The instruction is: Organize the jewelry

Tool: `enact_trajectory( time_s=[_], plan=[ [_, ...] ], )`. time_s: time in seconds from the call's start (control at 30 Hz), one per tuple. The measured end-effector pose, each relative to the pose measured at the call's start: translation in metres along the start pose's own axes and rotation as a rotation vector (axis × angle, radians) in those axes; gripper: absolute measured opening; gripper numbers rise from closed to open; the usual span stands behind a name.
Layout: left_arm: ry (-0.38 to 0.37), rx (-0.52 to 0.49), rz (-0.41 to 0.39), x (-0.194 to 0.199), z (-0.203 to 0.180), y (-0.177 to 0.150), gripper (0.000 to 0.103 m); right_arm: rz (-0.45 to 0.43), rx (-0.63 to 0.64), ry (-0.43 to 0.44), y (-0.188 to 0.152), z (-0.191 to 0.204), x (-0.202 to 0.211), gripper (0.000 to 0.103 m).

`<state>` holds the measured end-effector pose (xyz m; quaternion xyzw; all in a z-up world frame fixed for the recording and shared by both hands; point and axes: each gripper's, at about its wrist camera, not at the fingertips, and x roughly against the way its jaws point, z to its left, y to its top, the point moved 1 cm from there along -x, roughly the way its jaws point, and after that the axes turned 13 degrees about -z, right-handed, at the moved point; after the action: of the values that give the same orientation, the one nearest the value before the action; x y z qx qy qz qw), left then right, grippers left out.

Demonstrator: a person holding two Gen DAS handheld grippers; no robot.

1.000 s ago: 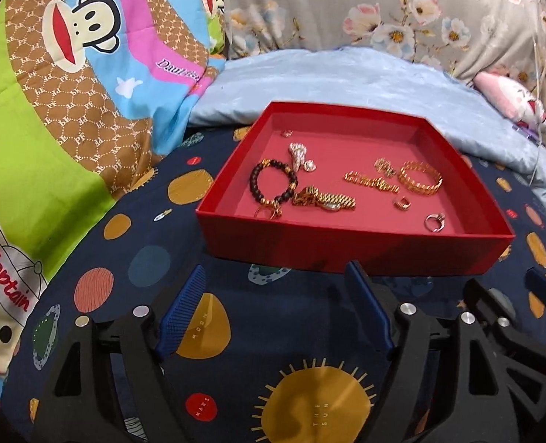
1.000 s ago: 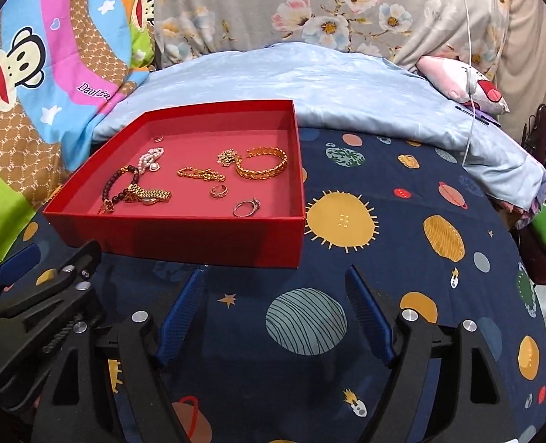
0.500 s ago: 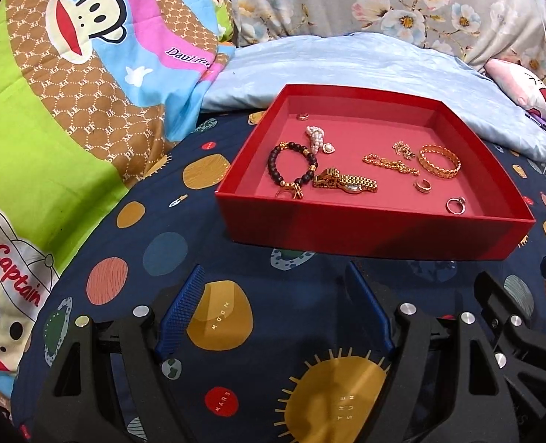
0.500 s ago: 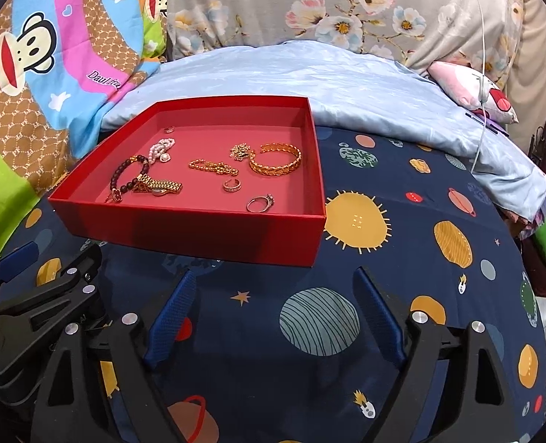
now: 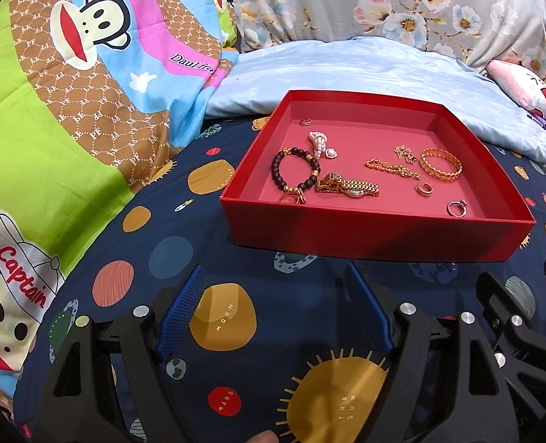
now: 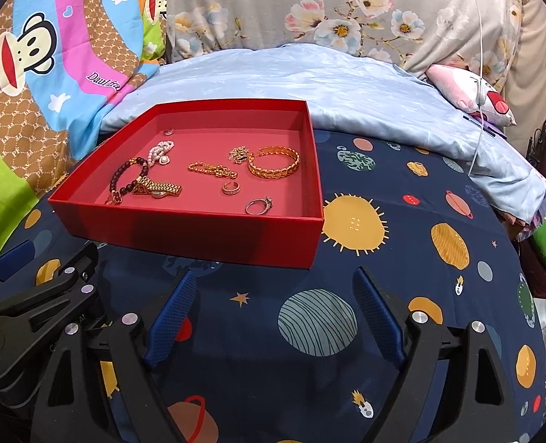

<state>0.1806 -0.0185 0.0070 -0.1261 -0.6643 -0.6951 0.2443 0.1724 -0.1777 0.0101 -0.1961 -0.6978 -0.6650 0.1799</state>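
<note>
A red tray (image 5: pixel 376 234) (image 6: pixel 199 234) sits on the planet-print sheet and holds several jewelry pieces: a dark bead bracelet (image 5: pixel 291 173) (image 6: pixel 127 179), a gold watch (image 5: pixel 350 186) (image 6: pixel 158 188), a pearl piece (image 5: pixel 319 144), a gold chain (image 5: pixel 387 168) (image 6: pixel 212 170), a gold bangle (image 5: pixel 441 164) (image 6: pixel 275 164), a small gold ring (image 5: pixel 423 189) (image 6: pixel 231 187) and a silver ring (image 5: pixel 457 207) (image 6: pixel 259 206). My left gripper (image 5: pixel 275 306) is open and empty, in front of the tray. My right gripper (image 6: pixel 273 308) is open and empty, in front of the tray's right corner.
A light blue blanket (image 6: pixel 310 85) lies behind the tray. A cartoon monkey quilt (image 5: pixel 88 74) is bunched at the left. A pink plush (image 6: pixel 468 92) and a white cable (image 6: pixel 476 74) are at the far right. Floral fabric (image 5: pixel 384 0) rises at the back.
Both grippers have drawn a little back and shifted, so the tray appears slightly further right in the left view. Both stay open and empty. The jewelry has not moved.
</note>
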Motion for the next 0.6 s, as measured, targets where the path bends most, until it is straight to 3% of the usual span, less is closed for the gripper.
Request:
enact_trajectory(
  time_s=[0.6],
  plan=[
    [-0.009,-0.006,0.000,-0.0005,-0.0028,-0.0006,0.070,0.000,0.000,0.000,-0.0001,-0.0003,-0.0001,0.085]
  ],
)
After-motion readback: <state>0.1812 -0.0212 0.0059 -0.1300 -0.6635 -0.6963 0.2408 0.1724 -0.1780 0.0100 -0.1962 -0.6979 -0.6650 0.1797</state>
